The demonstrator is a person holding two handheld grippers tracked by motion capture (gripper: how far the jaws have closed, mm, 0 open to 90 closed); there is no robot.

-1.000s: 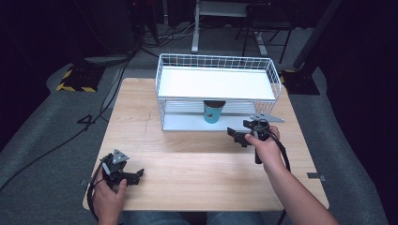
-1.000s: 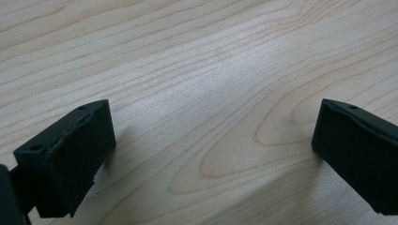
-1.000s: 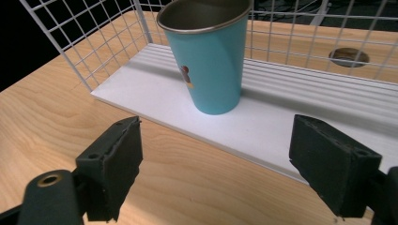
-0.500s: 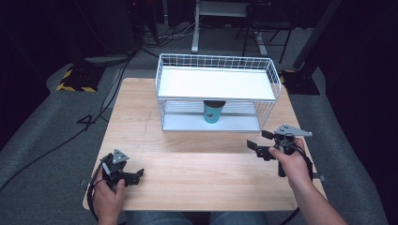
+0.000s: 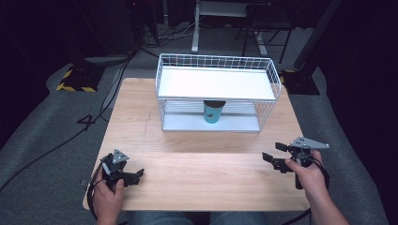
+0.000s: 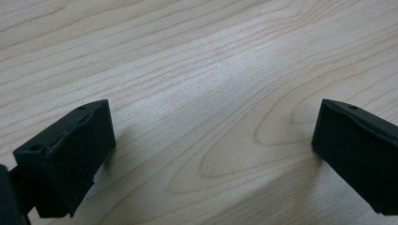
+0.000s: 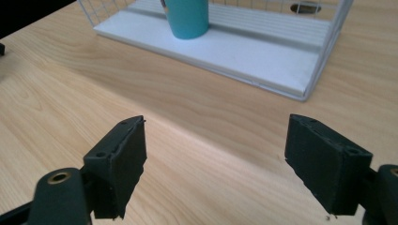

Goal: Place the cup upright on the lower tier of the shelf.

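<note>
A teal cup stands upright on the lower shelf of a white wire rack at the back of the wooden table. My right gripper is open near the table's right front, well short of the rack, with nothing between its jaws. At the left front corner my left gripper rests low over bare wood, open and empty.
The rack's white base board and thin wire wall stand ahead of the right gripper. Cables run over the grey floor to the left. A yellow-and-black striped block lies at the far left.
My right gripper has drawn back from the rack's front toward the table's right front edge. The cup has stayed on the lower shelf. The left gripper has not moved.
</note>
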